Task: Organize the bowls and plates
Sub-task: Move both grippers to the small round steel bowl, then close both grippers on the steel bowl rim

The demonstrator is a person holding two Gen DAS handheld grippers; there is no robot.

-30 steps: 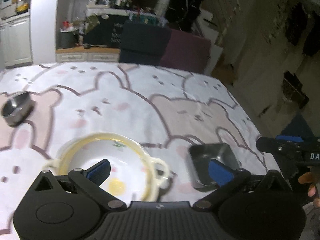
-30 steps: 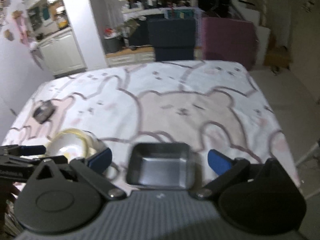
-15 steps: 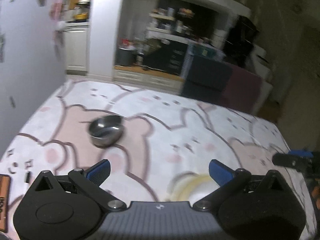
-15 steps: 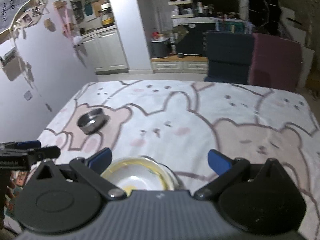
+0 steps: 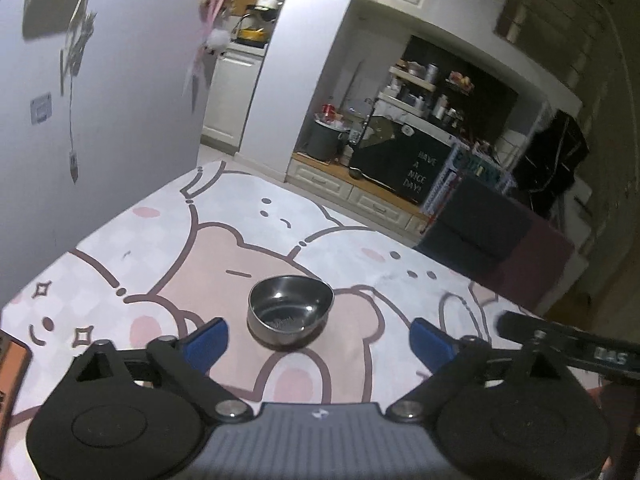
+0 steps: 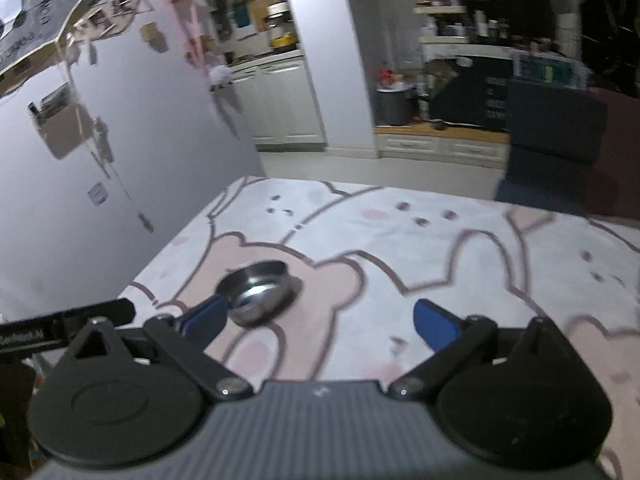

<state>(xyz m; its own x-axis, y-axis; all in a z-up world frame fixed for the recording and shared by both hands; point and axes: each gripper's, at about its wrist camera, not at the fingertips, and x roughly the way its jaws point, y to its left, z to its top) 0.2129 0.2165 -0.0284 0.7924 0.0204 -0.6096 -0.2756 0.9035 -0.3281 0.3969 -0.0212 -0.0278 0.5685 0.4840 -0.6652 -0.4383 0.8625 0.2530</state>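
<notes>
Table [image 5: 120, 264]: large, covered by a cloth printed with pink and white bears; it fills the lower half of both wrist views. A wall stands along its left side, a kitchen alcove beyond its far end.

Left gripper [image 5: 318, 338]: black frame, blue pads. Jaws spread wide with nothing between them; they have just been closing a little, though the pads press on nothing. It points down and forward across the cloth.

Right gripper [image 6: 320, 320]: same build. Jaws wide apart and empty. In the left wrist view a black part of it shows at the right edge.

Bowl [image 5: 290, 310]: small, round, steel, upright, empty, standing alone on a pink bear's face toward the table's left side. No other plate or bowl shows in either view now.

Key relation: from the left gripper the bowl lies dead ahead, centred in the gap between the pads and just beyond their tips, apart from both. From the right gripper the bowl [image 6: 260, 290] sits off to the left, beside the left pad, not centred. Being round, it offers no long axis. Judgement: the left gripper is the better lined up and probably the nearer; a short push forward and down would straddle the rim.
</notes>
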